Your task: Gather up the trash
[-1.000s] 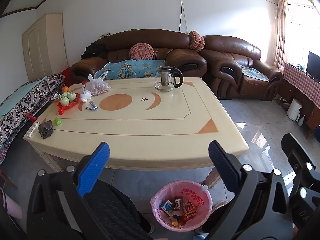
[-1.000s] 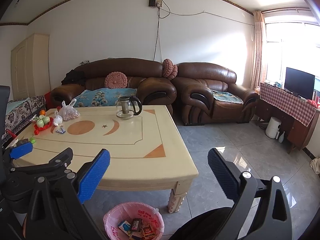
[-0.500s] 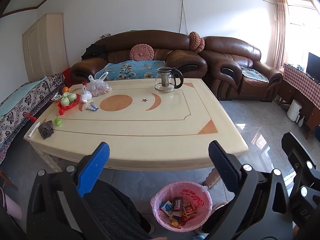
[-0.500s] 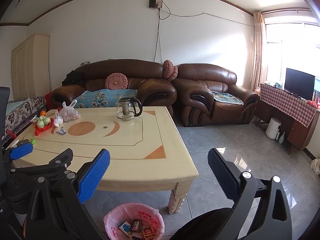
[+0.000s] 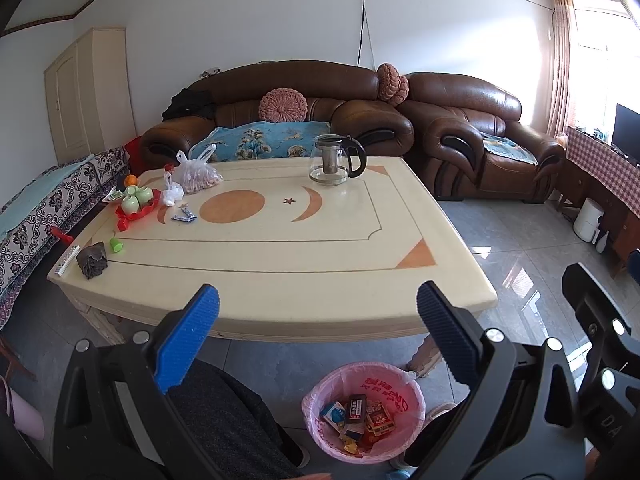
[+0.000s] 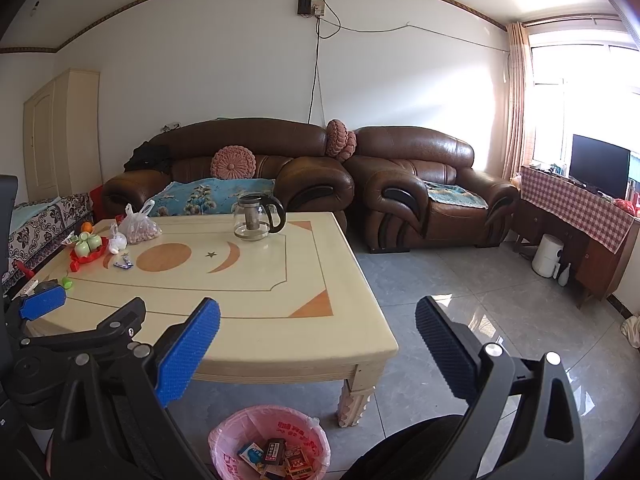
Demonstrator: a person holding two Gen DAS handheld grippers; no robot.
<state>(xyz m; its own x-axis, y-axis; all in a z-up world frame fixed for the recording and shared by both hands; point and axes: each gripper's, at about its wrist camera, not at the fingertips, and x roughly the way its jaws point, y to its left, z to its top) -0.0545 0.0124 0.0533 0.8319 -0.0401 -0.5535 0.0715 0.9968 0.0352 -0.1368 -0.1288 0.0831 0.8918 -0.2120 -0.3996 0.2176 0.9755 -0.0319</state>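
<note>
A bin lined with a pink bag (image 5: 363,408) stands on the floor in front of the table, holding several small packets and boxes; it also shows in the right wrist view (image 6: 269,442). My left gripper (image 5: 318,336) is open and empty, held above the table's near edge. My right gripper (image 6: 318,346) is open and empty, to the right of the left one. On the cream table (image 5: 280,256) lie blue wrappers (image 5: 183,215), a crumpled dark wrapper (image 5: 93,265) and a small green cap (image 5: 116,244), all far left.
A glass teapot (image 5: 335,160), a bag of nuts (image 5: 199,174), a small white bag (image 5: 171,192) and a red tray of green cups (image 5: 137,202) stand on the table. A remote (image 5: 66,261) lies at its left edge. Brown sofas (image 5: 304,116) stand behind; tiled floor (image 6: 460,292) lies right.
Both views have shifted very slightly; the grippers stay open and empty, and nothing on the table has moved.
</note>
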